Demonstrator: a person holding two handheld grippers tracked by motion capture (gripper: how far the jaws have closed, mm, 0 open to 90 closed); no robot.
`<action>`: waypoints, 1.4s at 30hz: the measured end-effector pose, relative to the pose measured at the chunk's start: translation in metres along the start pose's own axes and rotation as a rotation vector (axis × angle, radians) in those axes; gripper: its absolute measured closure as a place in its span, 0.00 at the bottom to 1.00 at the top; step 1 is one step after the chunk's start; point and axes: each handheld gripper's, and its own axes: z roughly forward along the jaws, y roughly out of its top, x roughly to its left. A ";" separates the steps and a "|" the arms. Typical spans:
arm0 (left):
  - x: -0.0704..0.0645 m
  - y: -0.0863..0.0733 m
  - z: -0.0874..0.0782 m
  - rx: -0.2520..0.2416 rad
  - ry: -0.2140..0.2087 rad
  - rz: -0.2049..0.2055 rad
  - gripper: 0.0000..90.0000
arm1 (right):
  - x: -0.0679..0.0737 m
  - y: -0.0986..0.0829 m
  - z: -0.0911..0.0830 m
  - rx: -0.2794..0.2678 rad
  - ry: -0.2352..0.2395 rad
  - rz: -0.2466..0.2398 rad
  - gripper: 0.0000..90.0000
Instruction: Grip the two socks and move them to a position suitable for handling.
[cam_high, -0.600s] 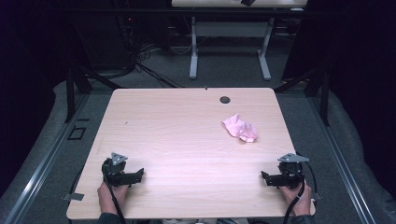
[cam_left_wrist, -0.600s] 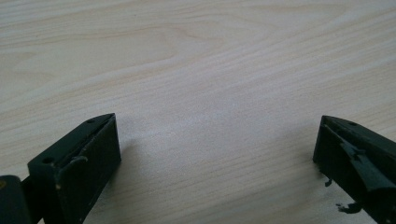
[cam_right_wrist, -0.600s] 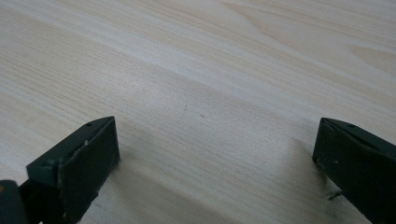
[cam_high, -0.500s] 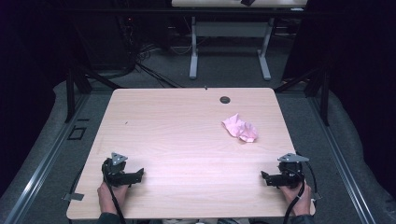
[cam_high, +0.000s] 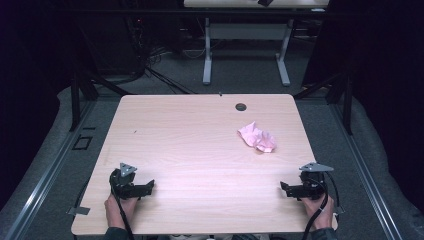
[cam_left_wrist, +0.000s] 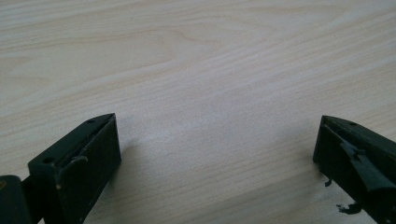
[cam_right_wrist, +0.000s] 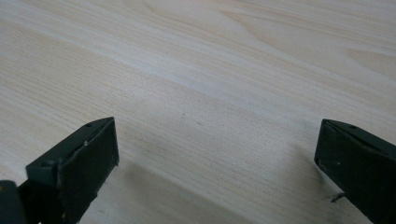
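A crumpled pink cloth (cam_high: 257, 137) lies on the right half of the light wooden table (cam_high: 200, 135). My left gripper (cam_high: 148, 186) rests near the front left corner, held by a hand, its jaws pointing right. In the left gripper view the left gripper (cam_left_wrist: 217, 154) is open wide over bare wood. My right gripper (cam_high: 283, 187) rests near the front right corner, jaws pointing left, well in front of the cloth. The right gripper view shows the right gripper (cam_right_wrist: 217, 154) open with nothing between its jaws.
A small dark round grommet (cam_high: 241, 106) sits near the table's far edge. Beyond the table stands a white-legged desk frame (cam_high: 245, 50) on grey carpet, with cables on the floor. Metal rails run along both sides of the table.
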 end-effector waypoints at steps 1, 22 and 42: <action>0.000 0.000 0.000 0.001 0.001 -0.001 0.01 | 0.000 0.002 -0.001 0.009 -0.007 -0.012 0.00; 0.000 0.000 0.000 -0.001 0.002 -0.004 0.01 | 0.018 0.095 0.017 -0.018 0.066 -0.128 0.00; 0.000 0.000 0.000 0.001 0.001 -0.001 0.01 | 0.020 0.132 0.095 0.108 -0.012 -0.228 0.38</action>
